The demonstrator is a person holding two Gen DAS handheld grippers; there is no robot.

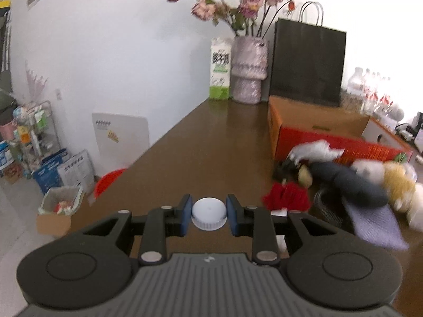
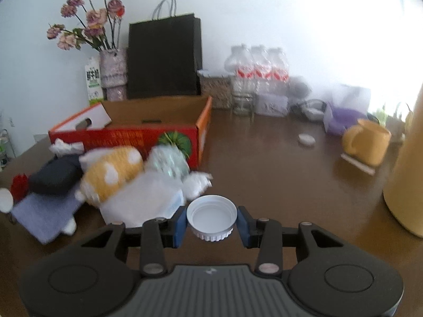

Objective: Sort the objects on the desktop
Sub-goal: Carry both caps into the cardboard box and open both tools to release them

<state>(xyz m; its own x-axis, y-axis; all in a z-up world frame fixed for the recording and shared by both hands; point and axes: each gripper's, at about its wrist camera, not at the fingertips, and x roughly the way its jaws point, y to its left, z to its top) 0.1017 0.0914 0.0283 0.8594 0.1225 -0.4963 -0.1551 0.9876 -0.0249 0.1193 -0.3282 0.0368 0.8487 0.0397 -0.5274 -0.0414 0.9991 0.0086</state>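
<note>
Gripping a white screw cap apiece, two hand-held grippers hang over a dark brown table (image 2: pixel 277 163) strewn with oddments. The left gripper (image 1: pixel 208 215) pinches its closed-top white cap (image 1: pixel 208 212) by the ribbed skirt, blue pads tight on either side. The right gripper (image 2: pixel 211 223) holds a slightly wider open-side-up cap (image 2: pixel 211 220) the same way, its hollow facing the ceiling. Both caps look clear of the tabletop. Such lids appear light and rigid, thin plastic that should not crush under a modest squeeze; the knurled rim offers the surest purchase, while the smooth top would likely slip. Behind them sits an open orange cardboard box (image 2: pixel 148 132), a probable destination. Beside it lies a heap of soft things: a yellow plush toy (image 2: pixel 111 171), a dark pouch (image 2: pixel 55 175), a lilac cloth (image 2: pixel 45 216). A yellow mug (image 2: pixel 367 142) stands well apart on the right.
</note>
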